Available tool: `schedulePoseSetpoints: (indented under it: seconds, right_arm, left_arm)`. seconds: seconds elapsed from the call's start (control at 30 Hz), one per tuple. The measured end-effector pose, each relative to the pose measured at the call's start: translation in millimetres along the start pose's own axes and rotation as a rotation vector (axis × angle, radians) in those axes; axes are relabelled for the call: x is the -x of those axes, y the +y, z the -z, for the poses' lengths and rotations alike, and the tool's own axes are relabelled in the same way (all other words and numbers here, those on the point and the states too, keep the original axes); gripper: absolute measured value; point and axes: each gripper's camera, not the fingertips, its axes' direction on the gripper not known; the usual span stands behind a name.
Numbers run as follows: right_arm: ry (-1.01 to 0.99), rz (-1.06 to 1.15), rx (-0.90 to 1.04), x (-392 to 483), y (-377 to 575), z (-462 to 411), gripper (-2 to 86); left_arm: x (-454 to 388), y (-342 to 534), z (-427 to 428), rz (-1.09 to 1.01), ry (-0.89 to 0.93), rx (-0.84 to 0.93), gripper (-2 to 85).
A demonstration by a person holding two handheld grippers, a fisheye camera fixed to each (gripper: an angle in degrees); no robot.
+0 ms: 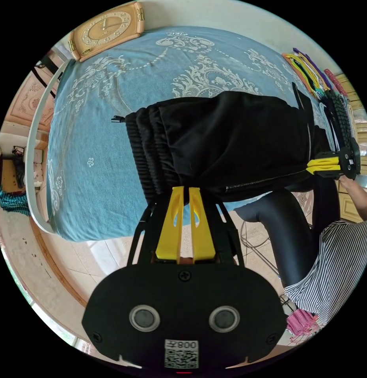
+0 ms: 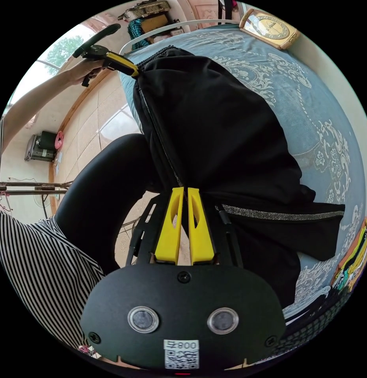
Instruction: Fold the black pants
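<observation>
In the left gripper view, a wall clock [image 1: 106,29] lies at the far edge of the bed [image 1: 92,157], whose blue patterned cover carries the work. The black pants [image 1: 230,138] lie across the near part of the bed, the gathered ribbed waistband [image 1: 146,153] to the left and the near edge hanging past the bed's side. The left tool [image 1: 184,193] is closed on this near edge beside the waistband, both yellow jaws pressed together on the cloth. Further right, the right tool [image 1: 311,165] clamps the same edge at the opposite end, close to a silver side stripe [image 1: 262,180]. Gripping the edge at two spaced points keeps the fabric taut and level, which judging by the posture prepares it to be carried over as one fold. Beyond the right tool, a stack of coloured hangers [image 1: 309,71] rests on the bed. In the right gripper view, the left tool [image 2: 134,73] appears at upper left, held in a hand [image 2: 86,73], and the right tool [image 2: 183,193] grips the pants [image 2: 215,130] at centre. No containers are present.
</observation>
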Motion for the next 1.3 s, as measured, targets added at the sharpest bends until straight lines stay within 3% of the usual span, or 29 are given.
schedulePoseSetpoints:
  seconds: [0.23, 0.57, 0.87, 1.0, 1.1, 1.2, 1.3]
  right_arm:
    - [-0.079, -0.015, -0.088, -1.4, 11.7, -0.6, 2.0]
    - [-0.063, -0.016, -0.06, -8.3, 20.6, -53.0, 2.7]
    - [-0.073, -0.09, -0.129, -26.9, 38.6, -76.6, 3.3]
    - [-0.099, -0.112, -0.152, -40.3, 47.5, -86.8, 3.3]
    - [-0.105, -0.118, -0.16, -48.7, 53.3, -94.0, 3.1]
    - [-0.125, -0.127, -0.161, -58.6, 61.8, -99.9, 2.5]
    - [-0.185, -0.168, -0.178, -73.9, 79.3, -104.7, 1.8]
  left_arm:
    - [-6.2, 41.1, 22.1, 0.023, -0.005, -0.041, 1.2]
    - [-14.7, 98.8, 42.3, 0.09, 0.053, -0.044, 2.0]
    - [-49.1, 198.1, 89.3, 0.315, 0.134, -0.316, 2.4]
    - [-111.3, 202.6, 100.3, 0.242, 0.344, -0.475, 1.7]
    - [-172.2, 171.7, 86.8, 0.114, 0.448, -0.422, 1.1]
    - [-220.3, 147.4, 59.9, 0.037, 0.392, -0.239, 0.5]
    - [-231.5, 154.6, 61.3, 0.066, 0.438, -0.237, 0.4]
